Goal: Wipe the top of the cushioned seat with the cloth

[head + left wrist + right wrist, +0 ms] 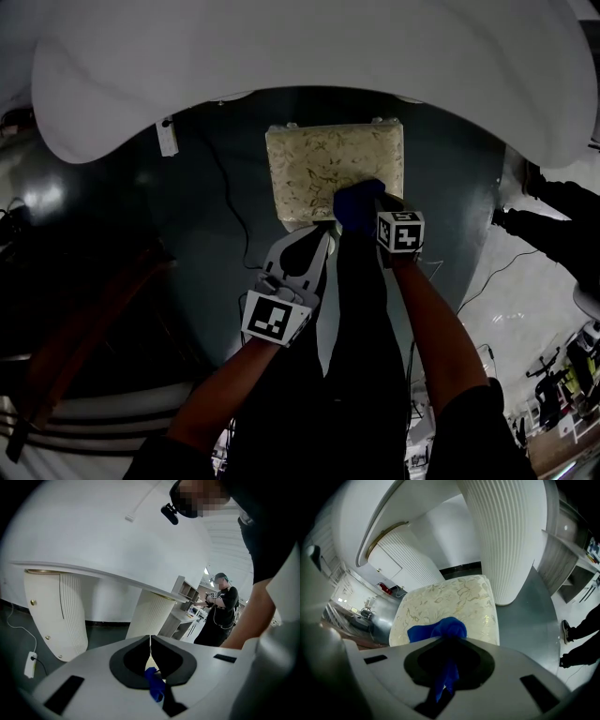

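The crumpled blue cloth (438,630) is clamped in the right gripper (449,644) and bunched just ahead of its fingers on the cream, leaf-patterned cushioned seat (450,599). The left gripper (150,644) is held with its jaws together. If too little cloth is pinched, it could be pulled free by friction.

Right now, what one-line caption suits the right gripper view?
Right tool shut on the blue cloth at the near edge of the cream cushioned seat, ribbed white column beside it.

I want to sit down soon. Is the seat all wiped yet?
Not yet. Done: the right gripper has the blue cloth clamped. Now: it rests at the near edge of the cushioned seat. Left: the rest of the top, it seems.
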The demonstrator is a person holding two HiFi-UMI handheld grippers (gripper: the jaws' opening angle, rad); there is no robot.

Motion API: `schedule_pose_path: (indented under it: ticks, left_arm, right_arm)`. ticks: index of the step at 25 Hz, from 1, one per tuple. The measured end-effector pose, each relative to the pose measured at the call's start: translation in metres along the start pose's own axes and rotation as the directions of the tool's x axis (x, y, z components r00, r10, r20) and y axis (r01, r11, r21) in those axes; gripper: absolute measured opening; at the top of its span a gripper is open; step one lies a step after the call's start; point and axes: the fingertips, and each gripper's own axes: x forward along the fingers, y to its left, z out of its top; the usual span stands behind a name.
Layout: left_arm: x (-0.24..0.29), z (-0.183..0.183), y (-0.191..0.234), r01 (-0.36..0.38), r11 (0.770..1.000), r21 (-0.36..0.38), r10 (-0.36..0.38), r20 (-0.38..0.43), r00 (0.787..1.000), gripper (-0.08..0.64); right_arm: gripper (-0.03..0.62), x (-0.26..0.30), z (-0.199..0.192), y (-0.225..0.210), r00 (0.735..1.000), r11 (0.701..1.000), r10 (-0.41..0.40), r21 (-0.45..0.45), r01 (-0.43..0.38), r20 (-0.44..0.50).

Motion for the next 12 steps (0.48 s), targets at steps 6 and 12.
schedule_pose_path:
  ticks: [6,12]
  left_arm:
    - [0.007,-0.001,-0.007,0.019,1.000,0.012,-0.019,-0.011,1.000,0.020]
    - [0.011,-0.002,-0.011,0.033,0.999,0.017,-0.032,-0.022,0.999,0.020]
  right_arm:
    - [0.052,-0.009,-0.005,-0.021,1.000,1.000,0.008,-0.001,-0.008,0.001]
    - [0.052,-0.016,-0.004,-0.035,1.000,0.999,0.014,0.041,-0.014,0.007]
